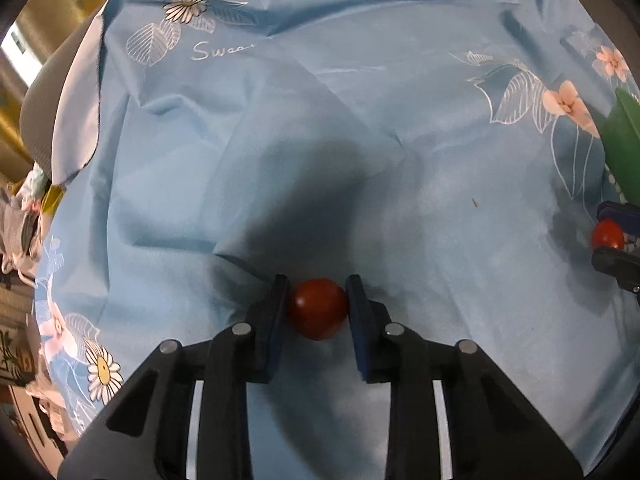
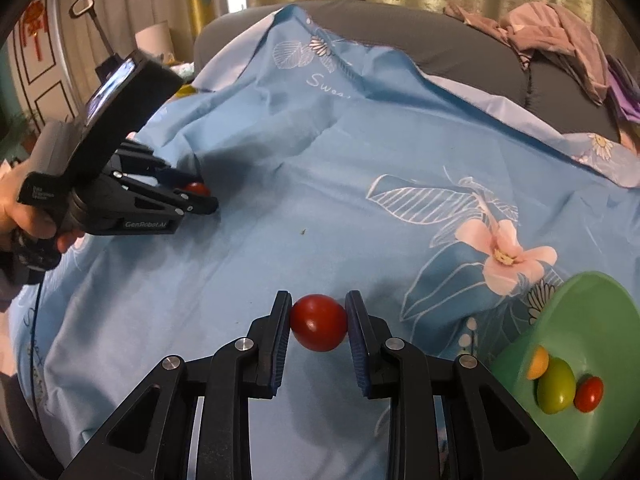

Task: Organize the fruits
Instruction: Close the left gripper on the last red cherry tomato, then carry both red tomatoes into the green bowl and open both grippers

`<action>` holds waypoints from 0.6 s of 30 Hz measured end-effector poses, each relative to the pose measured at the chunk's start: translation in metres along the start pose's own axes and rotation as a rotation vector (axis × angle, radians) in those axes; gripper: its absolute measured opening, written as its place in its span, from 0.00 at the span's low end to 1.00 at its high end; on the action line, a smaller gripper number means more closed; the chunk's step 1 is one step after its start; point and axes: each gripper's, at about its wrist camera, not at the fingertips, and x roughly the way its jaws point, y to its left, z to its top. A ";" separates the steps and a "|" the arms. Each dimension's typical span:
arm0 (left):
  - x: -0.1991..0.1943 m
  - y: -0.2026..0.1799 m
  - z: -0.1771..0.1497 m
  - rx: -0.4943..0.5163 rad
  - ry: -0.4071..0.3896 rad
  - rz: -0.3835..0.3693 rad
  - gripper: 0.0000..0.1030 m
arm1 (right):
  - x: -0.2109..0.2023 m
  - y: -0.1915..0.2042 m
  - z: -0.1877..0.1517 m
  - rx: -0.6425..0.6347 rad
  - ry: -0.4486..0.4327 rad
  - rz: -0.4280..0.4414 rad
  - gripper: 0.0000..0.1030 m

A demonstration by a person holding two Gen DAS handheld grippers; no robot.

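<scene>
Left gripper [image 1: 318, 300]: its jaws are closed onto a red tomato [image 1: 317, 309], one pad on each side at the fruit's widest part, so it cannot roll out; whether the fruit is lifted off the cloth cannot be told.
Cloth [image 1: 280, 140]: a blue flowered sheet, wrinkled and soft, spread under everything; round fruit would likely settle in its folds, which may be why each is pinched from the sides.
Right gripper [image 2: 318, 322]: its jaws clamp a second tomato [image 2: 319, 322] the same way, across the middle, held near the bowl.
Bowl [image 2: 580, 300]: green, at the right edge and tipped toward the camera; it already holds an orange fruit [image 2: 537, 363], a green fruit [image 2: 556, 386] and a small red one [image 2: 588, 394], so it looks like the collecting place.
Next step, as judged: both tomatoes go into the bowl, the right one first since it is closer.
</scene>
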 end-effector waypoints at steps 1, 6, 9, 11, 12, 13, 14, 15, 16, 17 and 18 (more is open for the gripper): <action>0.000 -0.001 0.000 -0.002 -0.005 0.009 0.27 | -0.002 -0.001 -0.001 0.009 -0.006 -0.003 0.28; -0.017 -0.007 -0.003 -0.042 -0.051 -0.031 0.26 | -0.012 -0.007 -0.002 0.055 -0.043 0.003 0.28; -0.048 -0.030 0.004 -0.020 -0.128 -0.096 0.27 | -0.032 -0.016 -0.006 0.097 -0.088 0.002 0.28; -0.069 -0.049 0.006 0.007 -0.178 -0.133 0.27 | -0.047 -0.021 -0.011 0.127 -0.119 -0.005 0.28; -0.081 -0.061 0.009 0.023 -0.208 -0.154 0.27 | -0.056 -0.025 -0.014 0.142 -0.136 -0.009 0.28; -0.093 -0.075 0.013 0.046 -0.237 -0.184 0.27 | -0.067 -0.031 -0.018 0.164 -0.156 -0.019 0.28; -0.104 -0.091 0.016 0.069 -0.261 -0.212 0.27 | -0.077 -0.036 -0.022 0.182 -0.172 -0.029 0.28; -0.111 -0.101 0.014 0.083 -0.274 -0.227 0.27 | -0.087 -0.043 -0.026 0.203 -0.190 -0.040 0.28; -0.117 -0.116 0.018 0.106 -0.289 -0.251 0.27 | -0.096 -0.049 -0.030 0.220 -0.201 -0.052 0.28; -0.120 -0.126 0.022 0.120 -0.296 -0.266 0.27 | -0.105 -0.056 -0.036 0.236 -0.210 -0.073 0.28; -0.121 -0.137 0.026 0.132 -0.300 -0.282 0.27 | -0.110 -0.061 -0.039 0.246 -0.214 -0.089 0.28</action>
